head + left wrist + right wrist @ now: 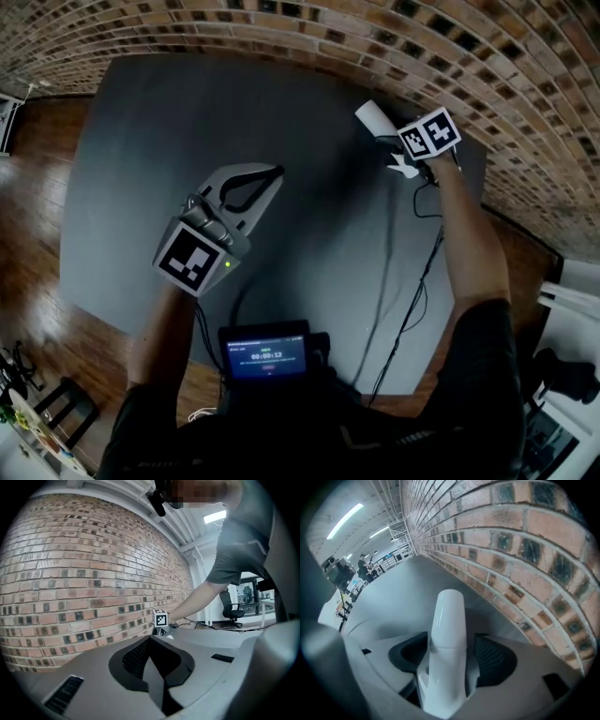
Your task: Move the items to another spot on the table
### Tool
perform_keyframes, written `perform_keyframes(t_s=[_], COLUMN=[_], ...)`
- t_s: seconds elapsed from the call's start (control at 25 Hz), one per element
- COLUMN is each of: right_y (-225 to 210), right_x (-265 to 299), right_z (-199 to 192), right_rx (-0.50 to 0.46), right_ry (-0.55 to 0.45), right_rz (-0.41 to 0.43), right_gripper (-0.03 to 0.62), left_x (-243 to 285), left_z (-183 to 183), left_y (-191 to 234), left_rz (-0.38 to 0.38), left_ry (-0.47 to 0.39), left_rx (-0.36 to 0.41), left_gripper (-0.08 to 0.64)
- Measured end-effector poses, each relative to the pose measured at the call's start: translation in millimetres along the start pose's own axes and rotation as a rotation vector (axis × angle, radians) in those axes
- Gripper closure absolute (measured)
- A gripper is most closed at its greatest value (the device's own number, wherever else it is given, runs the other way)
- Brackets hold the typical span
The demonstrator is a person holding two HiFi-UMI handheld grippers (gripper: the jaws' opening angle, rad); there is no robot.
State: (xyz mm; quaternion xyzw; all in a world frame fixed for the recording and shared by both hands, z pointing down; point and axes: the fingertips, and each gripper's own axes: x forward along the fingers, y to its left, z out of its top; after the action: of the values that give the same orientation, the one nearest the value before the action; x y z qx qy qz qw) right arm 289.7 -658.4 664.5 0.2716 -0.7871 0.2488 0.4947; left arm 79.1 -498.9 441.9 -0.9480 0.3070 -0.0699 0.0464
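head view: the white plastic item is at one o'clock on the grey table, beside the brick wall. my right gripper has its jaws apart around it, not pressing. my left gripper, mid-table, has jaws together and empty.

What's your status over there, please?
Left gripper shut, empty, over table. Right gripper by brick wall, white bottle between jaws, grip unclear. Nothing in the way.
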Motion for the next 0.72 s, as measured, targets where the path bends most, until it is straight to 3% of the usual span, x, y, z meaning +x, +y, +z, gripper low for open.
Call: perform_keyframes(t_s=[0.04,0.32,0.56,0.6,0.72], right_y=[0.6,23.5,93.1,105.6,138.7], right_x=[-7.4,-83.6,-160.1,-174.2,-226.3], right_z=[2.8,24.2,16.5,13.1,4.6], right_rx=[0.002,-0.054,-0.15,-0.171,-0.214], right_ry=[-0.015,-0.123,-0.196,-0.211,-0.305], right_rz=[-0.007,-0.045,-0.024,-0.028,-0.052], right_gripper=[0.256,0.256,0.256,0.262,0.368], left_x=[-3.0,-22.2,-52.3,-57.3,-70.3], left_z=[3.7,51.0,94.8,103.5,133.9], left_y=[-0.9,-23.0,-75.9,-86.3,-118.5], left_rz=[0.004,0.01,0.014,0.017,0.012], left_ry=[-0.006,-0.068,-0.109,-0.121,-0.164], left_rx=[0.007,0.062,0.101,0.107,0.117], left_gripper=[0.557,0.557,0.557,0.557,0.557])
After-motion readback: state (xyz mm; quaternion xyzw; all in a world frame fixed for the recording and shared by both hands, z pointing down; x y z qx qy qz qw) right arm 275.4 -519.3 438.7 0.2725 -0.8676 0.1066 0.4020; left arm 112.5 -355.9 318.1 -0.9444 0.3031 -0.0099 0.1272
